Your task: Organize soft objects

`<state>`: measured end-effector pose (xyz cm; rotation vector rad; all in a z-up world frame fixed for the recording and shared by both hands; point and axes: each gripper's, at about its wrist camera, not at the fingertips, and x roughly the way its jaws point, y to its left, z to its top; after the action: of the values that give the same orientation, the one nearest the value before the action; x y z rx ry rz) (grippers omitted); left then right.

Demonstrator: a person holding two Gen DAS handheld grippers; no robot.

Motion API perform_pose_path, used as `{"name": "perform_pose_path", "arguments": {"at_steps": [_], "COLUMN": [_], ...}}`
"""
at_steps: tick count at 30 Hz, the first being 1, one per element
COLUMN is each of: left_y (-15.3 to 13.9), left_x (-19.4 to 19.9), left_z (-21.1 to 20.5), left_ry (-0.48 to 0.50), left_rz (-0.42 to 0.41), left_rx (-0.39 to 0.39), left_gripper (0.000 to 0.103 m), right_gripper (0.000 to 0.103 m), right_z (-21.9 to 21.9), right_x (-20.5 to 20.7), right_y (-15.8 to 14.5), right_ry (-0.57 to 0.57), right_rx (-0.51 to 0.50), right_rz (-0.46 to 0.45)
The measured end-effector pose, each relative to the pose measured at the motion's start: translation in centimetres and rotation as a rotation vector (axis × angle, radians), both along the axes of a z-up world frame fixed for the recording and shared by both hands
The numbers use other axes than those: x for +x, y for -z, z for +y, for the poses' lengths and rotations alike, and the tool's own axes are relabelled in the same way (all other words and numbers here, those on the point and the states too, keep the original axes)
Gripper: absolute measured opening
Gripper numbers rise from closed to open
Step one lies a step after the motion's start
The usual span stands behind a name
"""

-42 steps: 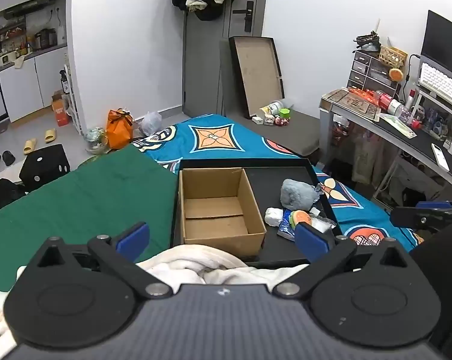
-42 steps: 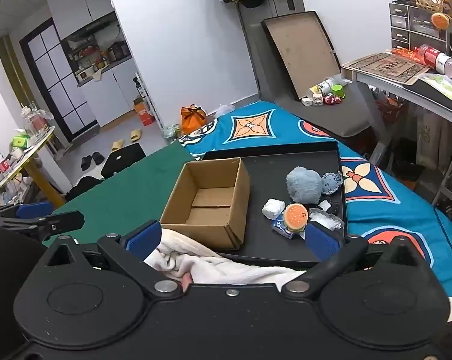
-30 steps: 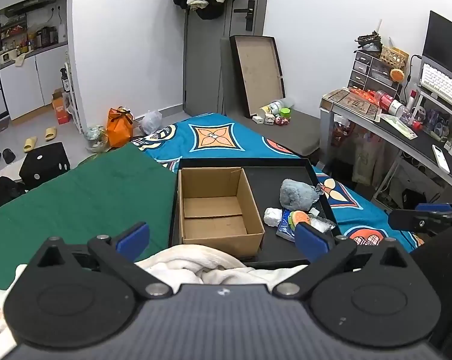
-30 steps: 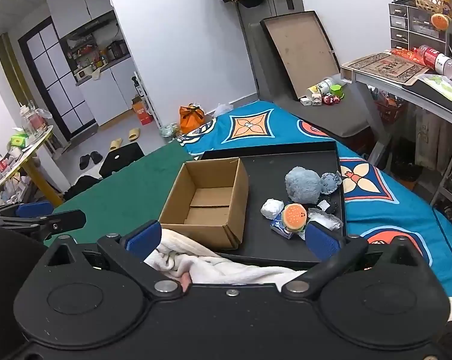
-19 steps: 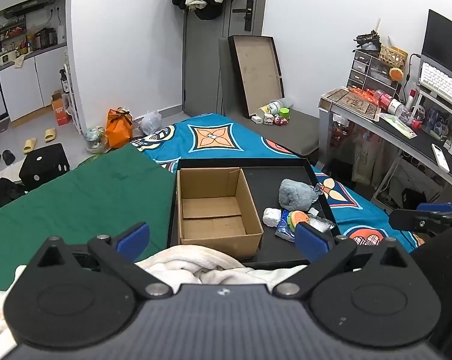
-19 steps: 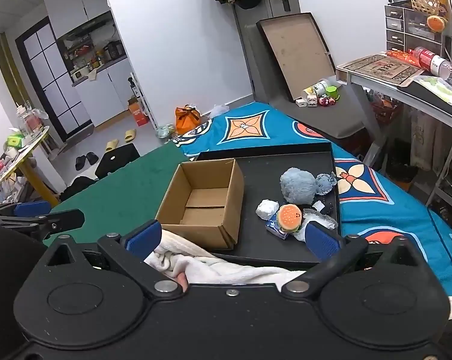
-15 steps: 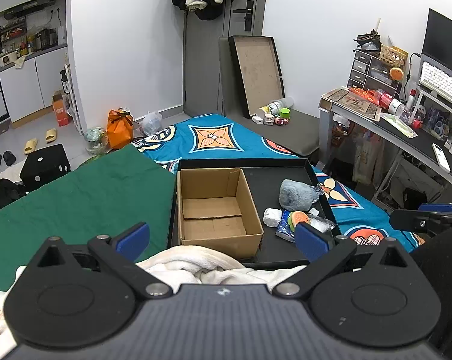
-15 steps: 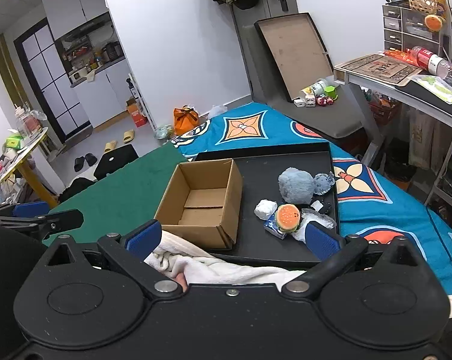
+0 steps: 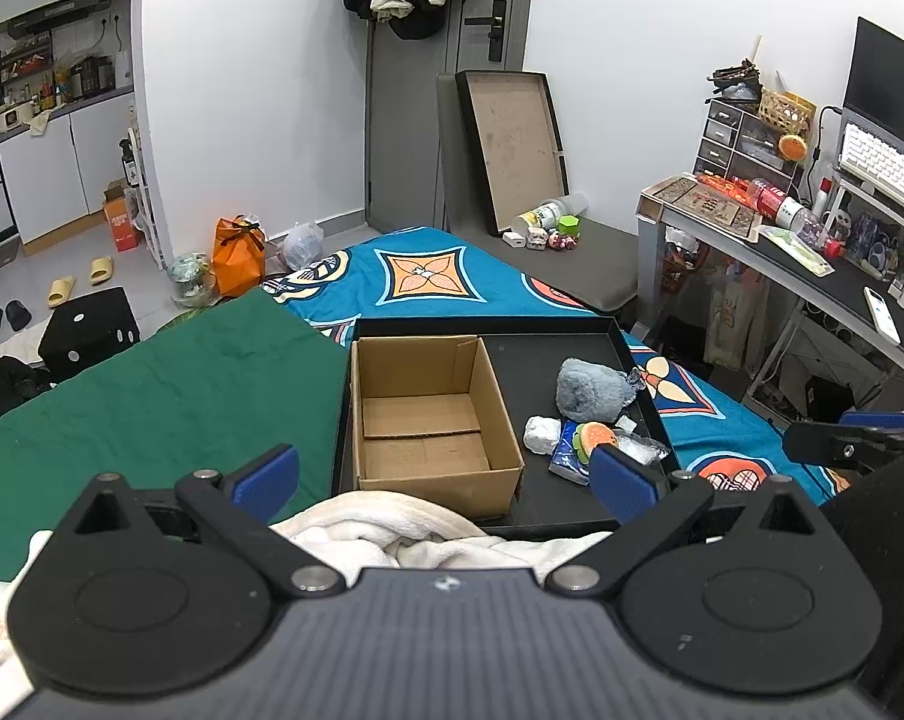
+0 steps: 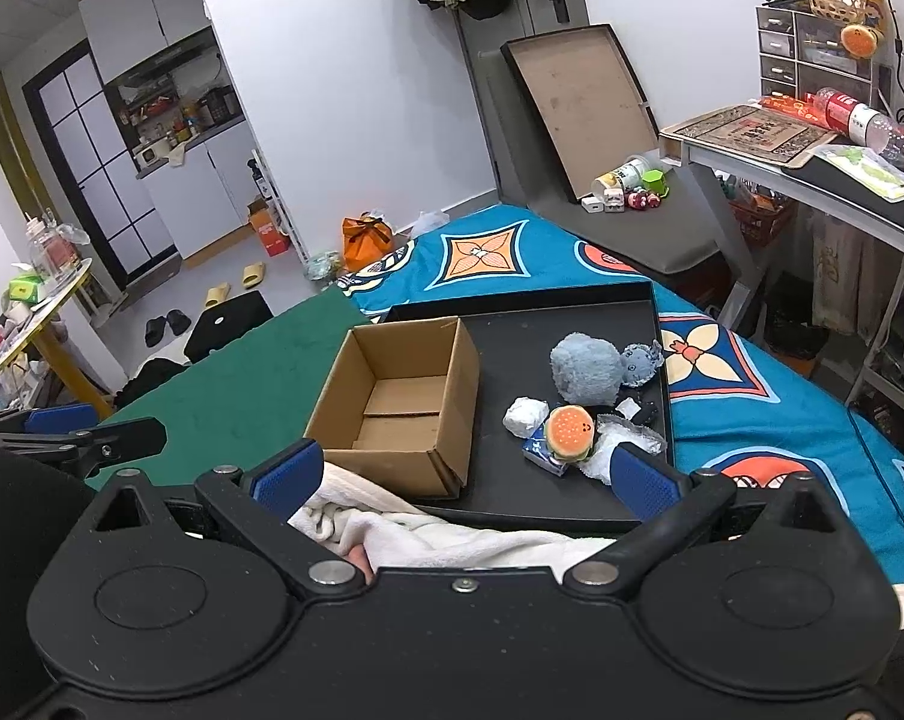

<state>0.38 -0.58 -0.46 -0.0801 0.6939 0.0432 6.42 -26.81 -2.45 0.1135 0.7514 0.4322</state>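
Both the left gripper [image 9: 443,471] and the right gripper [image 10: 461,471] hover with jaws wide apart and holding nothing, above a rumpled cream blanket [image 9: 392,525] at the near edge of the bed. Ahead lies a shallow black rectangular tray [image 10: 500,507] carrying an open, empty brown cardboard box [image 10: 395,402] on its left. To the box's right sit a fluffy grey-blue plush ball [image 10: 587,369], a small white soft lump [image 10: 525,415] and a burger-shaped squishy toy [image 10: 569,426], close together.

Orange bag [image 9: 239,255] on floor by wall. Yellow slippers [image 9: 80,280] near kitchen. Desk [image 9: 812,264] cluttered; keyboard [image 9: 887,165] at its far edge.
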Motion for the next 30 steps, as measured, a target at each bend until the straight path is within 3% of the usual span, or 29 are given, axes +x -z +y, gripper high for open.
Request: {"name": "perform_pose_path", "arguments": {"at_steps": [30], "left_y": [0.16], "left_x": [0.07], "left_z": [-0.27], "left_ry": [0.000], "left_rz": [0.001], "left_rx": [0.005], "left_gripper": [0.102], "right_gripper": [0.103], "right_z": [-0.20], "right_x": [-0.11], "right_y": [-0.08], "right_ry": [0.009], "right_rx": [-0.004], "right_rz": [0.002]}}
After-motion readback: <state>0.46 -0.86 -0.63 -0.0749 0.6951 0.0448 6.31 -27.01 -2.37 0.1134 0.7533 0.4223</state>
